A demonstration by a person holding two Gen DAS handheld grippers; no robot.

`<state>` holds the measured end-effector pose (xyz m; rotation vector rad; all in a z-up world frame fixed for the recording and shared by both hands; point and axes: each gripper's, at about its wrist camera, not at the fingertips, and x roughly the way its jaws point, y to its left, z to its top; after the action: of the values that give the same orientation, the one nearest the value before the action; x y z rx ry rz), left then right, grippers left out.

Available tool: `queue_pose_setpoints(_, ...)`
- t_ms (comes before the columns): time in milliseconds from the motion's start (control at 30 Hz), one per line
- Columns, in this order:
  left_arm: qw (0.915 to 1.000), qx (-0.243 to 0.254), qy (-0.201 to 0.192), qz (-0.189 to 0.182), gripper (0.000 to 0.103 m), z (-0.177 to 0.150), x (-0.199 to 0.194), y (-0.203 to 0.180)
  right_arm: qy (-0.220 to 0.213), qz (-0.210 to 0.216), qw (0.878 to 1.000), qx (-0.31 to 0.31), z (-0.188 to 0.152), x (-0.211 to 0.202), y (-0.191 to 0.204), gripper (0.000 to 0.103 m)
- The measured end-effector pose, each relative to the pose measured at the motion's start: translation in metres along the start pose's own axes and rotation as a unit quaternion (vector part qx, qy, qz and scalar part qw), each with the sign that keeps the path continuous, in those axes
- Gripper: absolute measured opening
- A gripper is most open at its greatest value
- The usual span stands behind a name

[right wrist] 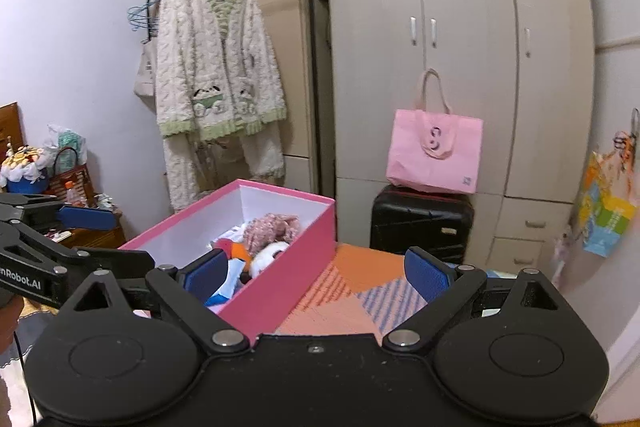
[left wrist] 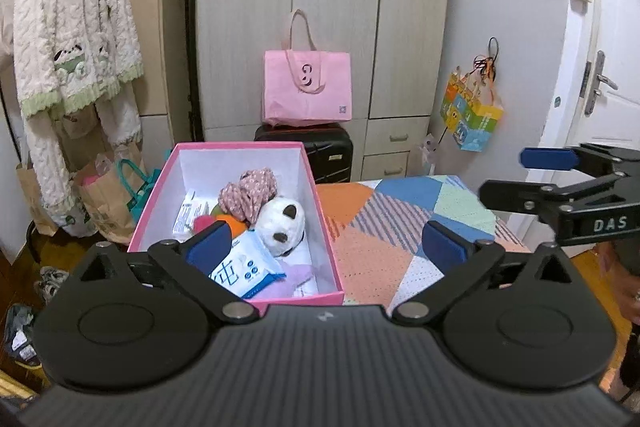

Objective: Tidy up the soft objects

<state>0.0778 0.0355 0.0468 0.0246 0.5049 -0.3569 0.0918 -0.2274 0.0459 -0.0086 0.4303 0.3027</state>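
Hiding box [left wrist: 320, 227] contents: left tongs [left wrist: 326, 247], plush panda [left wrist: 280, 223] half-buried.

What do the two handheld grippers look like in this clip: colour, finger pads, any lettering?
Both are black plastic with linked finger arms, silver pivot bolts and blue textured pads: left gripper, right gripper. White lettering shows on their sides, "DAS" on the right one, "nRobot.AI" on the left one. A thin black cable hangs beneath the left one.

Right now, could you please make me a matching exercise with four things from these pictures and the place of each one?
Things:
1. panda plush
2. pink tote bag
3. fleece robe
4. colourful paper bag

Places:
a. on a hanger on the clothes rack
b. inside the pink box
c. hanging on the wall near the door
d. on top of the black suitcase

Pairs: 1-b, 2-d, 3-a, 4-c
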Motion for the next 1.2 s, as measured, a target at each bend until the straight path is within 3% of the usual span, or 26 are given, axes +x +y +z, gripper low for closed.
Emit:
queue_pose_setpoints(200, 0.9981, -0.025, 0.031, 0.047, 0.103, -0.002, 0.002, -0.005, 0.009, -0.048, 0.999, 0.012, -0.010, -0.010, 0.000, 0.103)
queue_pose_setpoints(300, 0.9983, -0.026, 0.027, 0.044, 0.103, -0.005, -0.001, -0.006, 0.021, -0.073, 0.997, 0.025, -0.016, -0.016, 0.003, 0.103)
queue_pose_setpoints(467, 0.9981, 0.019, 0.021, 0.056, 0.103, -0.014, -0.004, -0.021, 0.011, -0.073, 0.997, 0.022, -0.028, -0.033, 0.008, 0.103)
queue_pose_setpoints(733, 0.9990, -0.021, 0.017, 0.035, 0.103, -0.036, -0.004, -0.025, 0.011, -0.105, 0.991, 0.077, -0.045, -0.047, 0.001, 0.103)
queue_pose_setpoints(1200, 0.9987, -0.006, -0.007, 0.050, 0.103, -0.047, -0.012, -0.044, 0.018, -0.141, 0.989, 0.040, -0.055, -0.049, 0.019, 0.103)
